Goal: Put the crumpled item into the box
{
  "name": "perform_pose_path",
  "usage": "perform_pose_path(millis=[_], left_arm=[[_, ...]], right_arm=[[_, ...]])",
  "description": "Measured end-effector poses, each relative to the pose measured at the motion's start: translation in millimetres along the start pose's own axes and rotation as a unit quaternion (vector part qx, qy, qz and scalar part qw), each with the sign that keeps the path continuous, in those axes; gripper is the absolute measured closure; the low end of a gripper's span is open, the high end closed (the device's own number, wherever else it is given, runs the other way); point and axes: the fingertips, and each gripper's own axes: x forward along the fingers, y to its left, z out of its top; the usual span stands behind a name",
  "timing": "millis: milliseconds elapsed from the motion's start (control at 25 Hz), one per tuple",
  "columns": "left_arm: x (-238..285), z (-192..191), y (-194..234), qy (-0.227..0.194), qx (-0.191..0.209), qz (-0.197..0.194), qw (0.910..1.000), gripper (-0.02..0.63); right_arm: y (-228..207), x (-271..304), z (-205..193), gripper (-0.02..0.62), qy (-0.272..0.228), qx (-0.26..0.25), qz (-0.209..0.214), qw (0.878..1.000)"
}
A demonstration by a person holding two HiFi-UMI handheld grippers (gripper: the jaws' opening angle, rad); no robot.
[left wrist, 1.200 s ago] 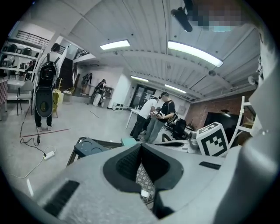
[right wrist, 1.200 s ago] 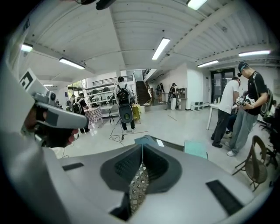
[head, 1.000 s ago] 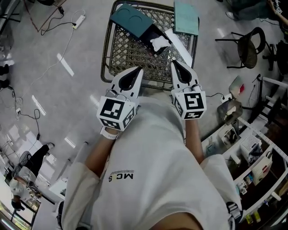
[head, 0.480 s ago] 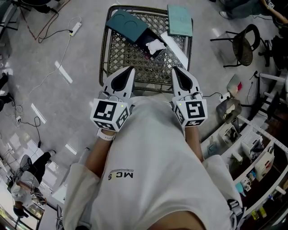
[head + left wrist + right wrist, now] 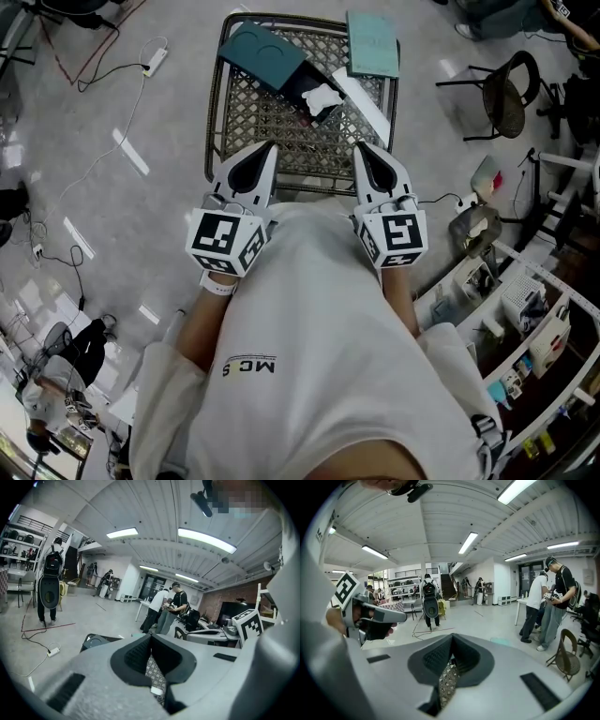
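Observation:
A white crumpled item (image 5: pixel 322 96) lies in an open dark box (image 5: pixel 309 86) on a metal lattice table (image 5: pixel 272 131). A teal box piece (image 5: pixel 265 52) lies at the table's far left, overlapping the dark box. A teal lid (image 5: pixel 372 42) rests at the far right corner. My left gripper (image 5: pixel 270 146) and right gripper (image 5: pixel 360 148) are held side by side over the table's near edge, short of the box. Both are shut with nothing in them. Only lattice shows past the left gripper (image 5: pixel 151 638) and right gripper (image 5: pixel 452 638) in their own views.
A white strip (image 5: pixel 364 96) lies on the table beside the box. A chair (image 5: pixel 511 98) and cluttered shelves (image 5: pixel 525 309) stand to the right. Cables and a power strip (image 5: pixel 156 56) lie on the floor to the left. People (image 5: pixel 165 606) stand beyond the table.
Both grippers stay shut and side by side at the table's near edge. The head view has shifted a little, and the left gripper has edged slightly left.

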Motion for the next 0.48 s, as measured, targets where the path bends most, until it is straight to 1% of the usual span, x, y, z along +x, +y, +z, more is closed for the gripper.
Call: perform_pose_path(millis=[280, 480], left_arm=[[0.2, 1.5, 0.5, 0.000, 0.004, -0.002, 1.0000, 0.581], [-1.5, -4.7, 0.2, 0.002, 0.001, 0.000, 1.0000, 0.581]], right_arm=[[-1.4, 2.2, 1.1, 0.578, -0.004, 0.003, -0.002, 1.000], [-2.0, 0.7, -5.2, 0.578, 0.003, 0.001, -0.004, 1.000]])
